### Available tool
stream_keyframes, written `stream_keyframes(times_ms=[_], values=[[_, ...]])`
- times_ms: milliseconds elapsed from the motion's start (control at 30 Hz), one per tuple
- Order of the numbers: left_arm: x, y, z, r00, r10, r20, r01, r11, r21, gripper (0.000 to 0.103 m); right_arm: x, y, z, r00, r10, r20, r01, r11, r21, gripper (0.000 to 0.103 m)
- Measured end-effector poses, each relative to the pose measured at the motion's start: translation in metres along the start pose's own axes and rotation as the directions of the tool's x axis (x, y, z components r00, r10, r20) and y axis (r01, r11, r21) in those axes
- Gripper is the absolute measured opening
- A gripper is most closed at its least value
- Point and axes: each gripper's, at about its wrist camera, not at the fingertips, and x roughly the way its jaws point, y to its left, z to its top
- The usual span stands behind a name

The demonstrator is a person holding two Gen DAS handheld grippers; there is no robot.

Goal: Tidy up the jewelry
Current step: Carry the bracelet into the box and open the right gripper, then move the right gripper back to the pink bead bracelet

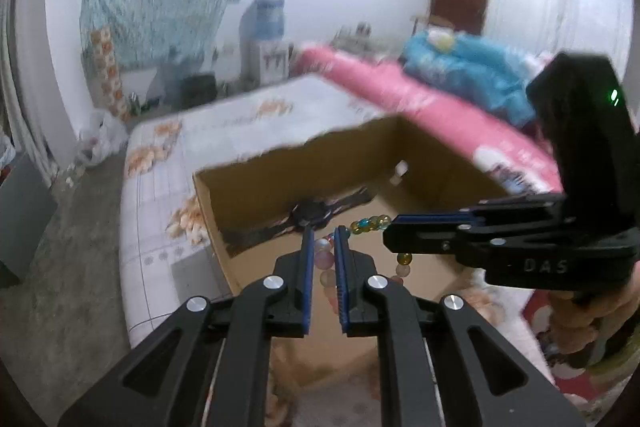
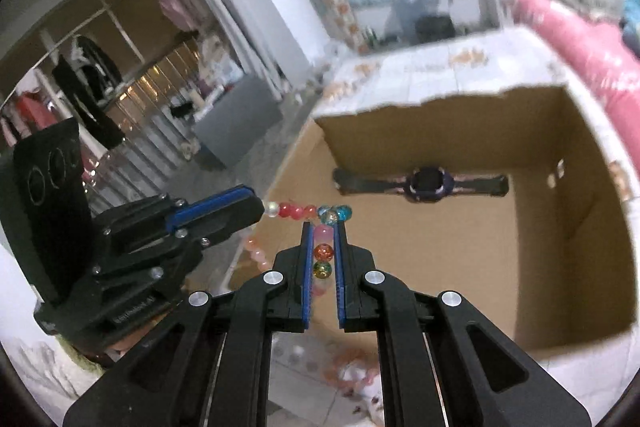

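Two grippers appear in the left wrist view, both angled downward over an open cardboard box [image 1: 420, 163] that sits on a bed with a floral sheet [image 1: 240, 123]. The left gripper [image 1: 323, 239] reaches forward from the bottom of the frame, its blue-padded jaws nearly closed on a strand of pale pink beads, part of one bead bracelet [image 1: 370, 223]. The right gripper [image 1: 394, 231] comes in level from the right edge, held by a hand [image 1: 588, 315], its jaws pinched shut on the same bracelet; a short run of yellow and blue beads spans the gap between the two grippers, and a few more beads dangle below the right one. One dark wristwatch [image 1: 310, 213] lies on the box floor.

One bracelet shows again in the right wrist view, stretched above the near left edge of the box. The right gripper here rises from the bottom, clamped on pink, orange and green beads. The left gripper enters from the left, closed on the bracelet's end, with red beads running between them. One wristwatch lies flat near the far wall of the box, straps spread. One rolled pink quilt [image 2: 580, 39] lies beyond the box.
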Motion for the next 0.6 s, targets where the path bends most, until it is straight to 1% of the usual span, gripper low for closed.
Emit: stream_keyframes(times_ms=[100, 200, 233, 267, 367, 467, 600], values=[[0.033, 0.010, -0.002, 0.996, 0.032, -0.084, -0.033, 0.999, 0.001, 0.010, 0.026, -0.010, 0.007, 0.997, -0.015, -0.077, 0.016, 1.000, 0.009, 0.008], [0.052, 0.016, -0.008, 0.988, 0.059, -0.145, -0.059, 0.998, 0.008, 0.010, 0.048, -0.015, 0.008, 0.988, -0.025, -0.153, 0.026, 1.000, 0.002, 0.008], [0.055, 0.018, -0.009, 0.985, 0.059, -0.160, -0.059, 0.998, 0.007, 0.010, 0.054, -0.017, 0.008, 0.985, -0.031, -0.170, 0.032, 0.999, 0.004, 0.011], [0.056, 0.018, -0.010, 0.985, 0.057, -0.161, -0.056, 0.998, 0.007, 0.010, 0.056, -0.019, 0.008, 0.984, -0.031, -0.177, 0.032, 0.999, 0.003, 0.012], [0.056, 0.017, -0.009, 0.985, 0.073, -0.157, -0.071, 0.997, 0.019, 0.010, 0.052, -0.021, 0.011, 0.985, -0.018, -0.170, 0.020, 1.000, 0.010, 0.012], [0.056, 0.020, -0.009, 0.986, 0.074, -0.149, -0.074, 0.997, 0.005, 0.010, 0.040, -0.027, 0.013, 0.991, -0.023, -0.129, 0.026, 1.000, 0.017, 0.013], [0.045, 0.023, -0.006, 0.991, 0.085, -0.104, -0.087, 0.996, -0.016, 0.011, 0.015, -0.036, 0.013, 0.998, -0.016, -0.062, 0.019, 0.999, 0.042, 0.015]])
